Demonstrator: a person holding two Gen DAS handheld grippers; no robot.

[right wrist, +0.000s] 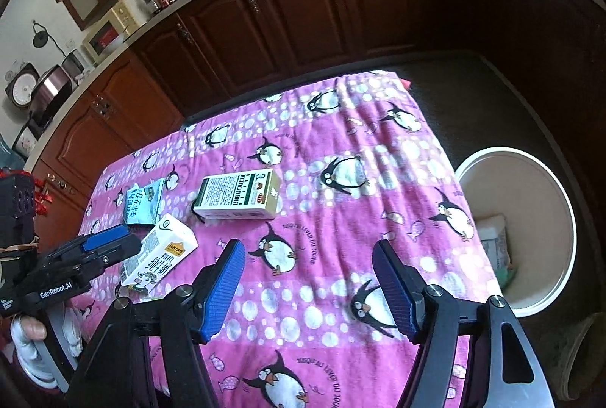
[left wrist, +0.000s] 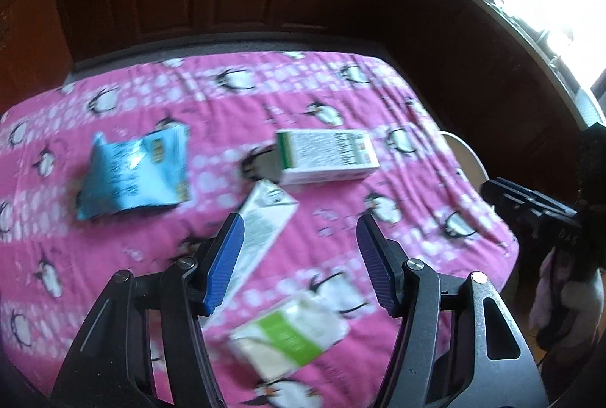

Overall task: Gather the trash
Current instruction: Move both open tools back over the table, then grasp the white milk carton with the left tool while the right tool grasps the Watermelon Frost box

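Trash lies on a pink penguin cloth over a table. In the left wrist view I see a crumpled blue packet, a white and green box, a white milk carton and a white and green wrapper. My left gripper is open above the carton and wrapper, empty. In the right wrist view the box, the carton and the blue packet lie left of my open, empty right gripper. The left gripper shows at the left edge there.
A round white bin stands on the floor right of the table, with some trash inside. Dark wooden cabinets run behind the table under a cluttered counter. The right gripper shows at the right edge of the left wrist view.
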